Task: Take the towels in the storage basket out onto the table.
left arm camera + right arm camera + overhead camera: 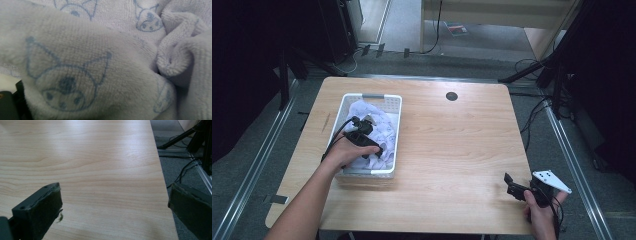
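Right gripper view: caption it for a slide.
Right gripper, jaws wide open and empty, above the bare wooden table near its edge.

you have a light wooden table [452,150] with rounded corners in front of you, and a small dark round hole [451,96] sits near its far edge. a white perforated basket [393,105] stands on the left half of the table, with a grey handle [372,95] on its far rim. inside it lies a pale lilac towel [105,57] printed with blue cartoon faces, bunched into folds. beyond the table you see grey floor [412,62], black cables [532,117] trailing at the right, and dark stand legs [532,70]. metal rails [257,165] run along both sides.
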Demonstrator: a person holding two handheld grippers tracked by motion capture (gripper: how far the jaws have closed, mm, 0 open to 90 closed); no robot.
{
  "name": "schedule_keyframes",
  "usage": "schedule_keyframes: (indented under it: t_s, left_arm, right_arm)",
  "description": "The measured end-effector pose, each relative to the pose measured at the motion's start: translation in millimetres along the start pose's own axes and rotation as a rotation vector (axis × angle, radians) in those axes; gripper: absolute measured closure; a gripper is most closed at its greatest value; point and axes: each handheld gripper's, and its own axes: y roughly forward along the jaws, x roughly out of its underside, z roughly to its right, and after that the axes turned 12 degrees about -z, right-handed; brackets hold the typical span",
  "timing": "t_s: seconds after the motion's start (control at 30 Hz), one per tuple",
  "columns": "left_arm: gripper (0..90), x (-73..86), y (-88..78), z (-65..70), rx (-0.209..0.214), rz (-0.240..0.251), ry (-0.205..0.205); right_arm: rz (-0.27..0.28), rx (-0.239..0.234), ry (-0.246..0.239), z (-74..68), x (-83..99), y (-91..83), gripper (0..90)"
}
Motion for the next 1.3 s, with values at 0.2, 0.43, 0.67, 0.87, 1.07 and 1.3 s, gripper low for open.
schedule_keyframes:
  t_s: [0.2, 0.43, 0.67, 0.87, 1.07, 1.3]
  left_arm:
    - [35.5, 3.4, -8.3, 1.4, 0.017, 0.035, 0.03]
    - [58.4, 6.5, -10.7, -2.8, 0.089, 0.068, 0.032]
    - [61.7, 15.0, -28.3, -6.5, 0.081, 0.141, 0.03]
    - [62.0, 20.1, -51.6, -9.6, 0.076, 0.174, 0.044]
    - [62.0, 25.1, -81.3, -12.4, 0.067, 0.224, 0.047]
    - [62.0, 24.9, -111.6, -12.4, 0.056, 0.255, 0.057]
  right_arm:
    - [-0.002, -0.001, -0.002, -0.1, 0.0, 0.0, 0.0]
    - [-0.001, -0.006, 0.0, 0.4, -0.1, 0.2, 0.0]
    - [-0.003, -0.01, 0.011, 0.6, -0.2, 0.1, 0.0]
    - [-0.003, -0.01, 0.008, 0.6, -0.2, 0.1, 0.0]
    - [-0.002, -0.01, 0.006, 0.5, -0.2, 0.1, 0.0]
    - [0.002, -0.01, 0.002, 0.5, -0.1, 0.1, 0.0]
